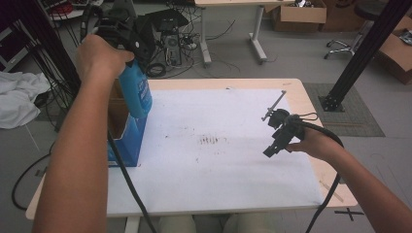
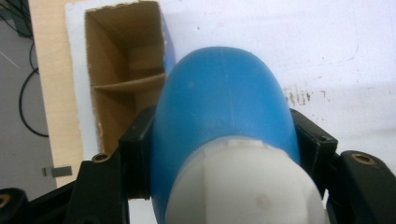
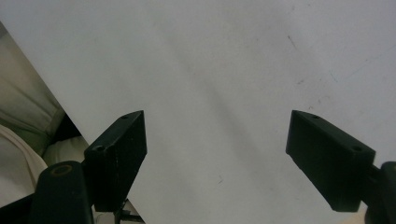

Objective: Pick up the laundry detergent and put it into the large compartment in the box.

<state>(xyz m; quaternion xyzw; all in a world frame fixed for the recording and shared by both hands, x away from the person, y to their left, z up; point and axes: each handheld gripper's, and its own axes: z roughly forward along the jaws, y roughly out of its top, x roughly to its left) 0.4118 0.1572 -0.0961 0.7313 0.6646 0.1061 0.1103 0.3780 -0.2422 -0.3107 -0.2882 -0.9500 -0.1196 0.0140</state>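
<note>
High view: left gripper [image 1: 130, 46] fingers pinch the blue bottle [image 1: 136, 90] above the cardboard box [image 1: 121, 131]; right gripper [image 1: 281, 133] fingers spread

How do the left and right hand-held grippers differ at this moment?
The left hand-held gripper is shut on a blue bottle; the right hand-held gripper is open, with nothing between its jaws. The left is raised over the open cardboard box at the table's left side; the right sits low above the white sheet at the right. Both have black jaws and a trailing cable.
</note>
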